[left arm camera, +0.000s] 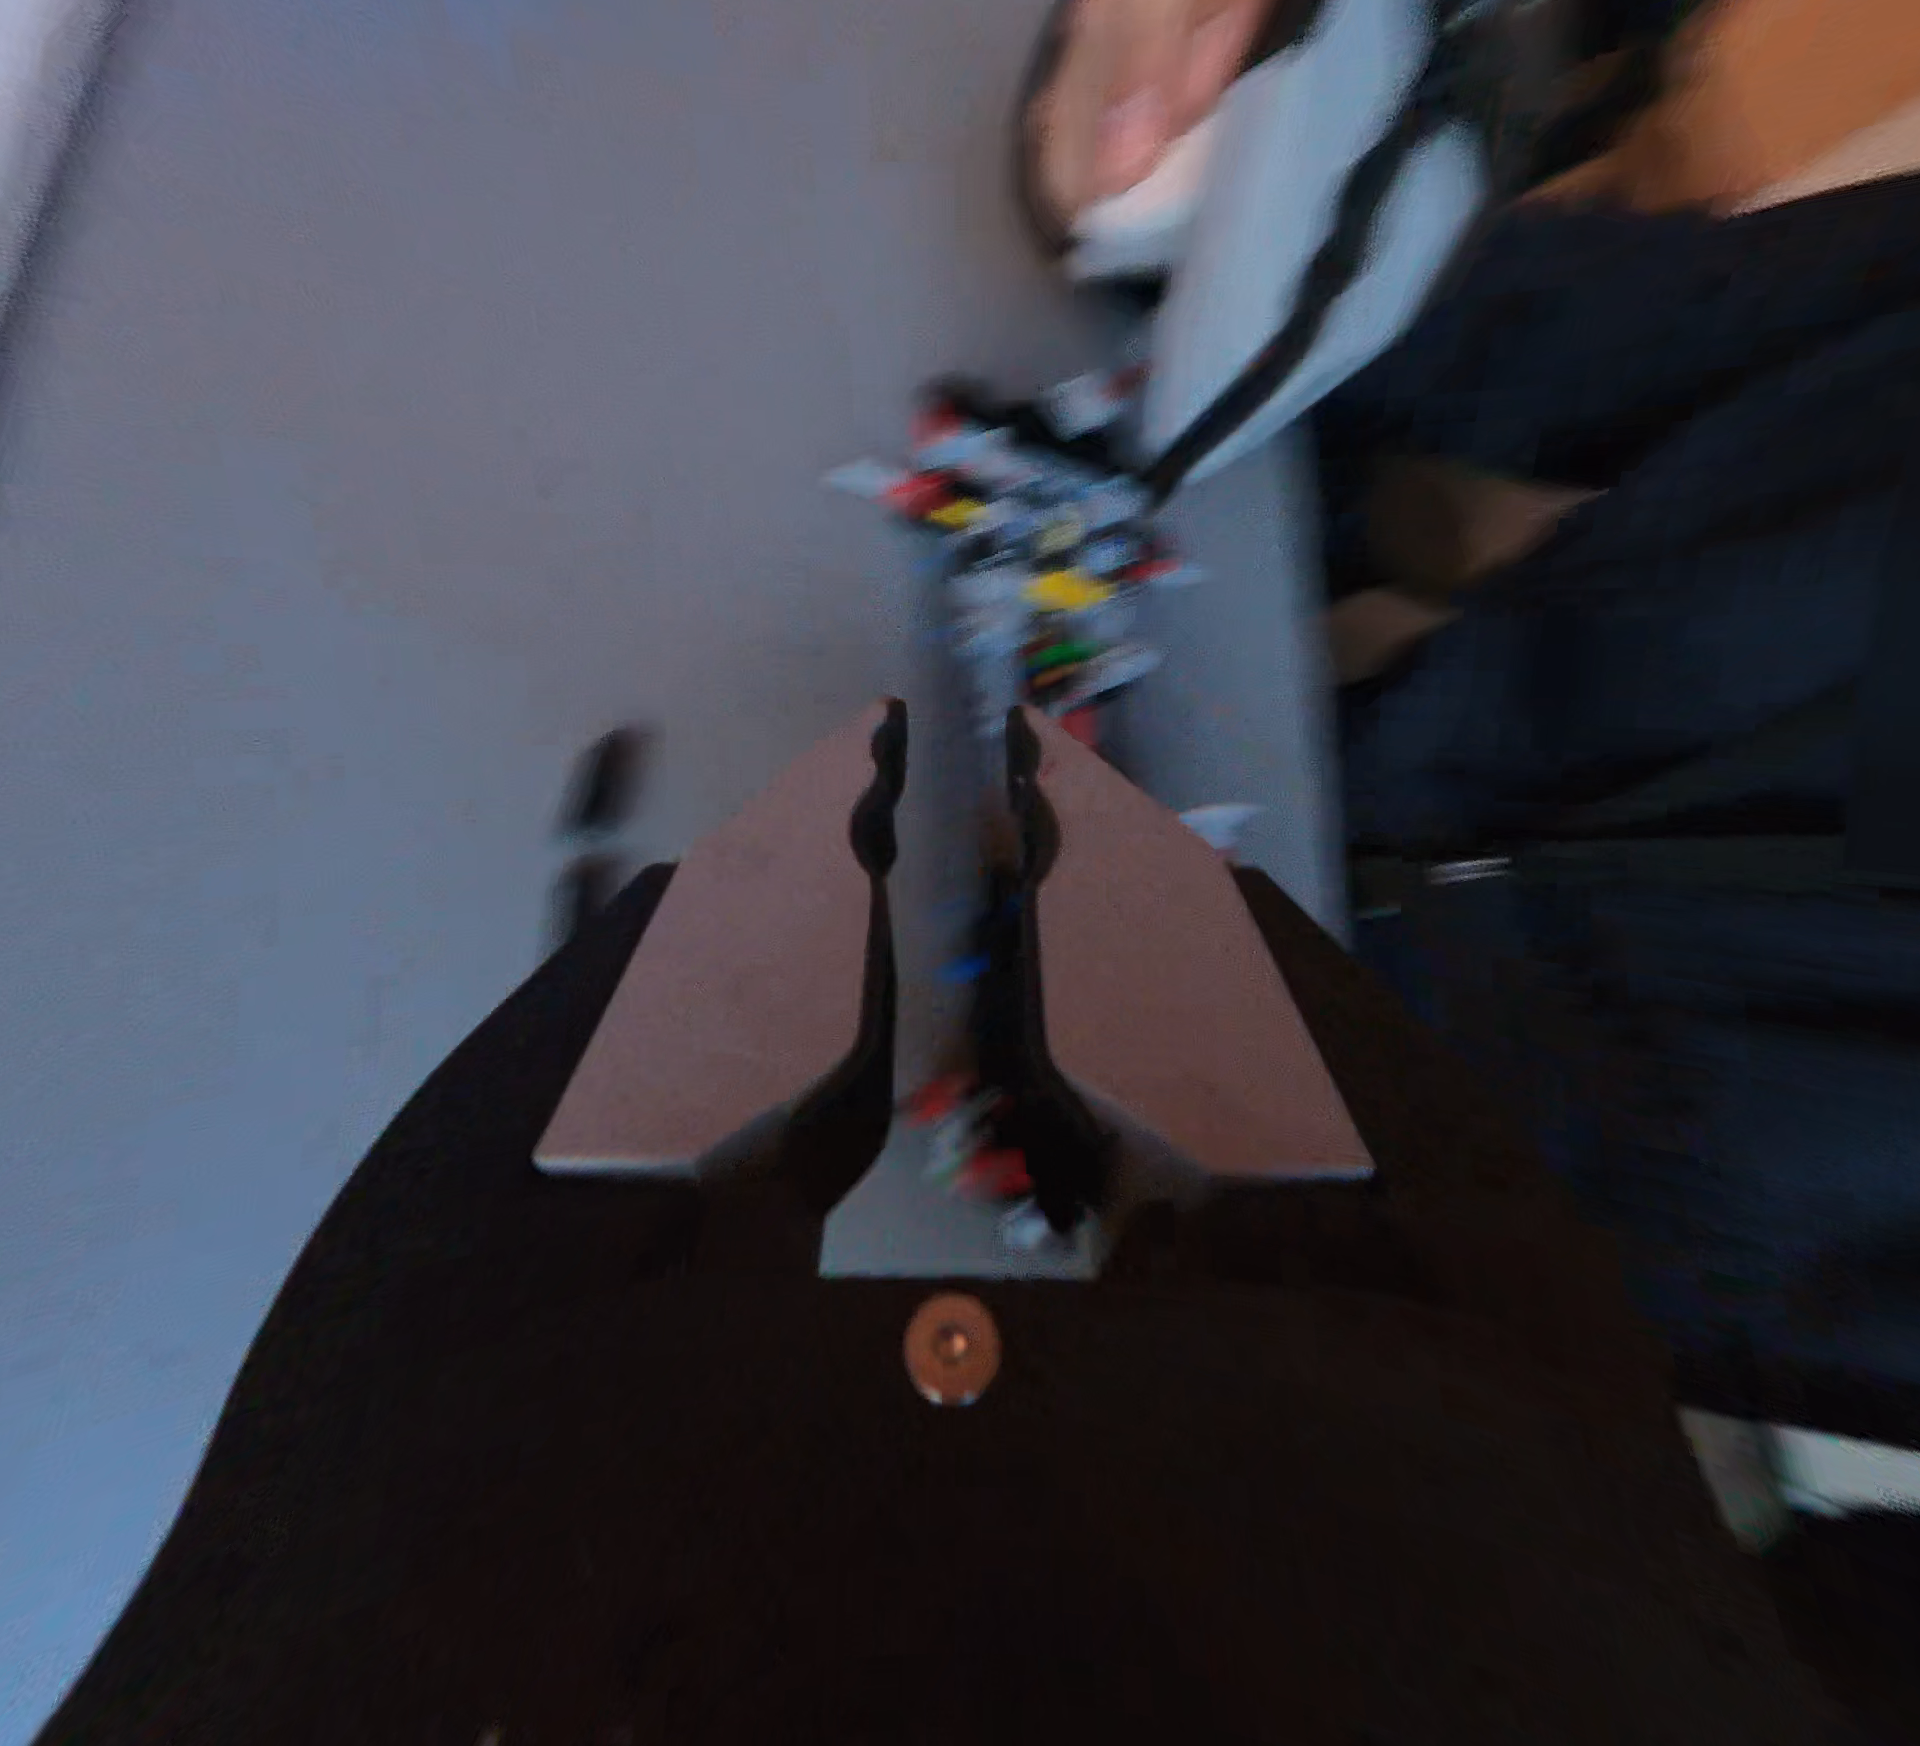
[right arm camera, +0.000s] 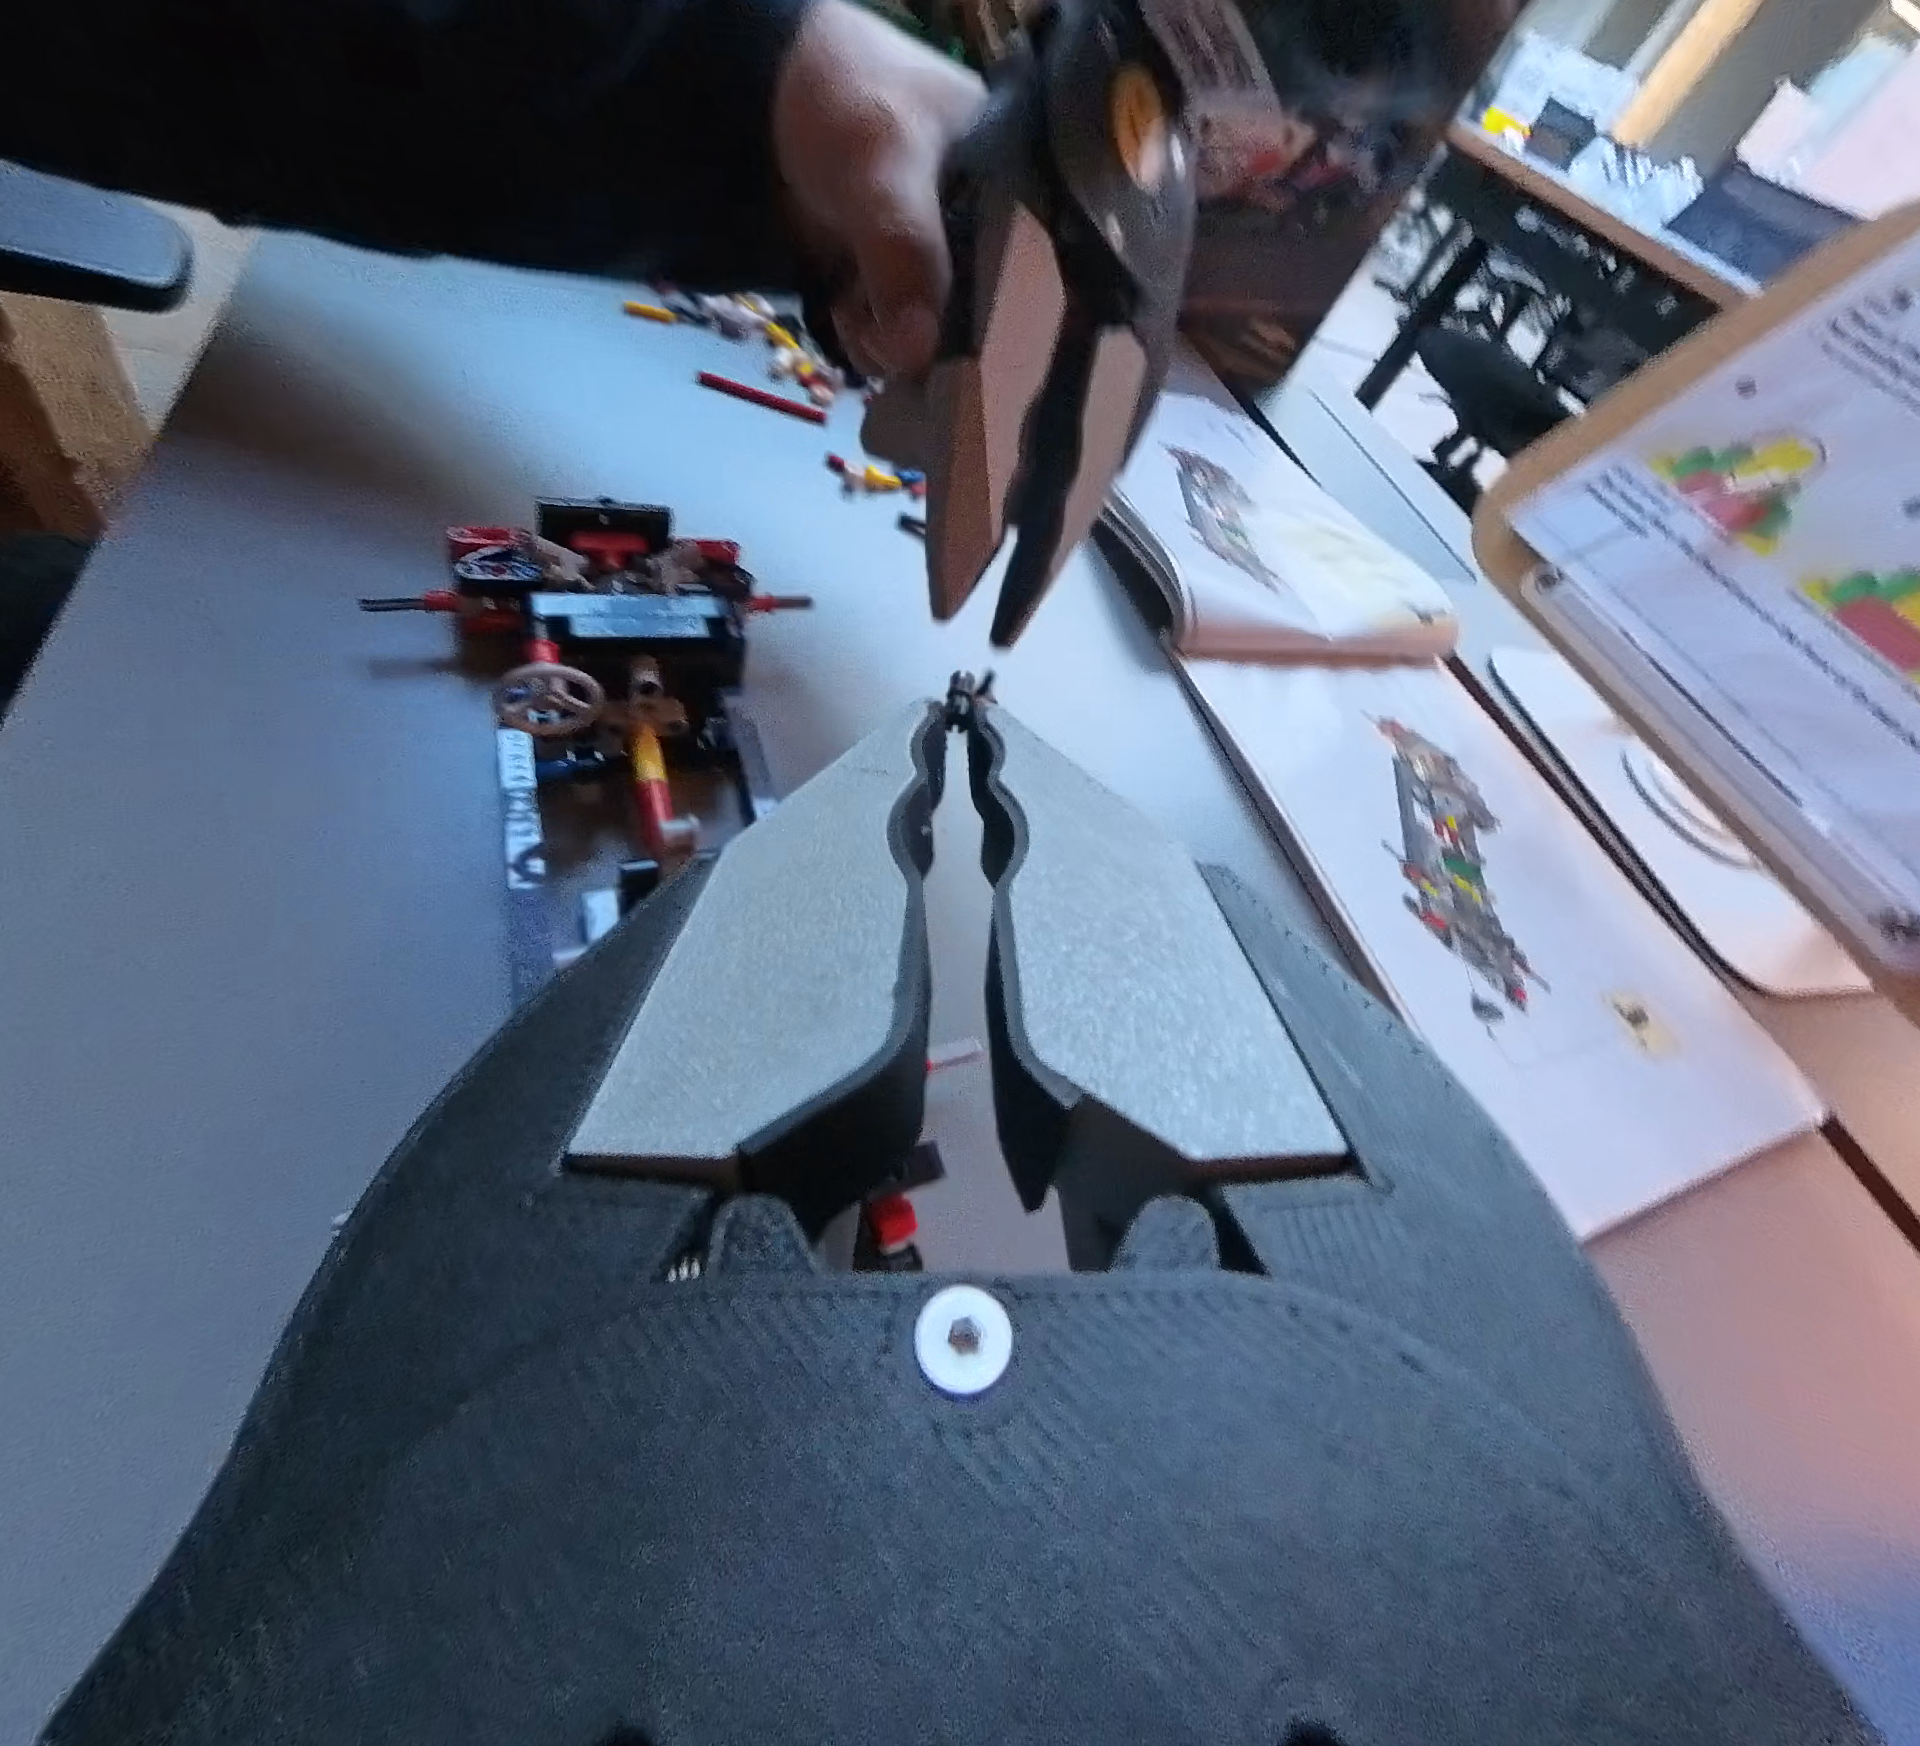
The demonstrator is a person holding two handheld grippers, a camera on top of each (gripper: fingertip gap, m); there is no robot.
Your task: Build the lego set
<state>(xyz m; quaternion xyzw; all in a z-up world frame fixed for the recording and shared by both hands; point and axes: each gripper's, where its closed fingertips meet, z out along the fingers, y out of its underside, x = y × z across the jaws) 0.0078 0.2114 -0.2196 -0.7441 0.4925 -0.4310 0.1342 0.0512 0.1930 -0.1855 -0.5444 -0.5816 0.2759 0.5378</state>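
Above the pale grey tabletop [right arm camera: 312, 865], the right gripper [right arm camera: 966, 709] pinches a tiny black plastic connector piece [right arm camera: 968, 690] at its very fingertips. The left gripper [right arm camera: 971, 631] hangs just above it with its fingers parted and nothing between them. Such a shallow tip hold could let the piece twist or drop towards the red-and-black brick-built chassis [right arm camera: 603, 657] if nudged.

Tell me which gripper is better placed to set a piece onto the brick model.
Probably the right gripper: its tips pinch a small black piece just beside the brick model. The left gripper hangs above, open and empty.
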